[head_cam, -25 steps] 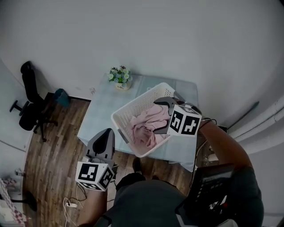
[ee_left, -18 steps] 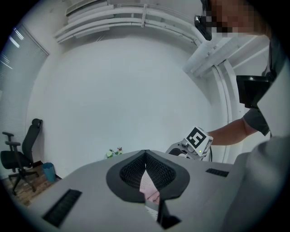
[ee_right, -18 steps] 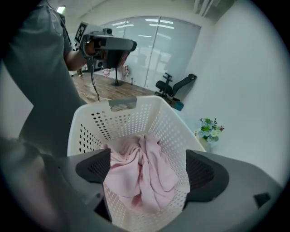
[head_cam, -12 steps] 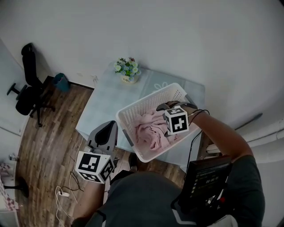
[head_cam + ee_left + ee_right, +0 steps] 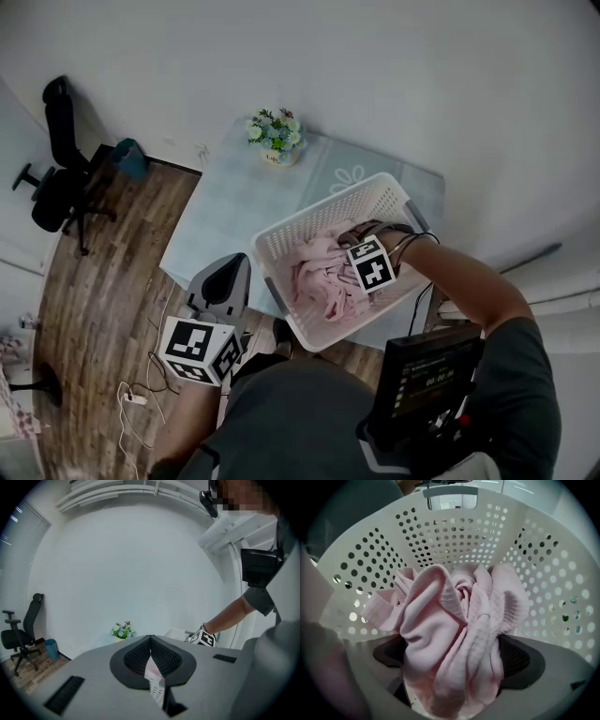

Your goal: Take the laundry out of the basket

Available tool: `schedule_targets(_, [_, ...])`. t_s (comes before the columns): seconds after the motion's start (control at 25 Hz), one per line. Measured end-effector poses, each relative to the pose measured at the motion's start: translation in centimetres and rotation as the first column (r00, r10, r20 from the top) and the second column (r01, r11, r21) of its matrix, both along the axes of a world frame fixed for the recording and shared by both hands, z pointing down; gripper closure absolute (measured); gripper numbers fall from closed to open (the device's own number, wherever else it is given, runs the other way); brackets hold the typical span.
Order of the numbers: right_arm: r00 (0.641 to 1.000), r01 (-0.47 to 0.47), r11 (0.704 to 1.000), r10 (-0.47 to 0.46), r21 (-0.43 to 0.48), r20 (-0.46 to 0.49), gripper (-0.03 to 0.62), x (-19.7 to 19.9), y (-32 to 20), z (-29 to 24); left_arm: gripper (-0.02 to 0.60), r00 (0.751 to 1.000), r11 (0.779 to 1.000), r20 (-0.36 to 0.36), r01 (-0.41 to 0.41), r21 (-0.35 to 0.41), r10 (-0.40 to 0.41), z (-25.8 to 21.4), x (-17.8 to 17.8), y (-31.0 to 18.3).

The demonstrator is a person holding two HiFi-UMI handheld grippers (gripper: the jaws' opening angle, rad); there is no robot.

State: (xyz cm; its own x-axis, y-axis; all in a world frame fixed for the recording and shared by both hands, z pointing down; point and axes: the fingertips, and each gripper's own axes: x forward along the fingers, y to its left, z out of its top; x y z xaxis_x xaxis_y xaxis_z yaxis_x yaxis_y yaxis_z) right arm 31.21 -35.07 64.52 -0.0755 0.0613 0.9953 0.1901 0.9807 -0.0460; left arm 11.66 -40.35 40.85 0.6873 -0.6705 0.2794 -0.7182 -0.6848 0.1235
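The right gripper (image 5: 364, 255) has just been opening its jaws, which are now wide around the pink laundry (image 5: 450, 620) in the white basket (image 5: 281, 246). The left gripper (image 5: 150, 638) is closed and empty. Risk: it pinches one loose fold and the rest slips back.

Right hand-held gripper (image 5: 454, 660) pointing down, jaws just widening around laundry (image 5: 440, 613); left hand-held gripper (image 5: 150, 641), jaws together
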Motion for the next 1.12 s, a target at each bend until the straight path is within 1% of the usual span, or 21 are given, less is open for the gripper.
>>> schedule_targets(0.2, [1.000,0.010,0.999,-0.011,-0.049,-0.011,0.016,-0.6,0.2,3.0,0.572,1.000,1.000,0.007,-0.001,-0.018,0.002,0.8,-0.2,-0.4])
schedule_targets(0.32, [1.000,-0.020,0.997,0.021,-0.073,0.017,0.016,-1.1,0.2,4.2,0.572,1.000,1.000,0.008,0.002,-0.024,-0.002,1.2,-0.5,-0.6])
schedule_targets(0.52, [0.999,-0.046,0.995,0.047,-0.085,0.008,0.016,-1.9,0.2,5.0,0.572,1.000,0.999,0.007,0.005,-0.040,-0.005,1.9,-0.6,-1.2])
schedule_targets(0.8, [0.985,-0.159,0.985,0.164,-0.072,0.063,0.026,-3.7,1.1,4.6,0.572,1.000,0.999,0.006,-0.013,-0.041,0.013,1.8,-0.3,-1.0])
schedule_targets(0.88, [0.975,-0.194,0.978,0.202,-0.081,0.096,0.093,-4.7,1.7,4.2,0.572,1.000,0.999,0.001,-0.009,-0.040,0.009,1.7,-0.5,-0.9])
schedule_targets(0.96, [0.973,-0.200,0.977,0.207,-0.077,0.097,0.146,-5.3,2.3,4.0,0.572,1.000,0.999,0.000,-0.006,-0.039,0.006,1.7,-0.6,-0.9])
schedule_targets(1.04, [0.976,-0.193,0.978,0.199,-0.073,0.087,0.170,-5.7,2.5,4.0,0.572,1.000,0.999,0.001,-0.005,-0.035,0.005,1.5,-0.6,-0.8])
schedule_targets(1.12, [0.967,-0.223,0.971,0.231,-0.082,0.107,0.217,-6.1,2.4,3.8,0.572,1.000,1.000,-0.005,-0.004,-0.028,0.004,1.2,-0.7,-0.4])
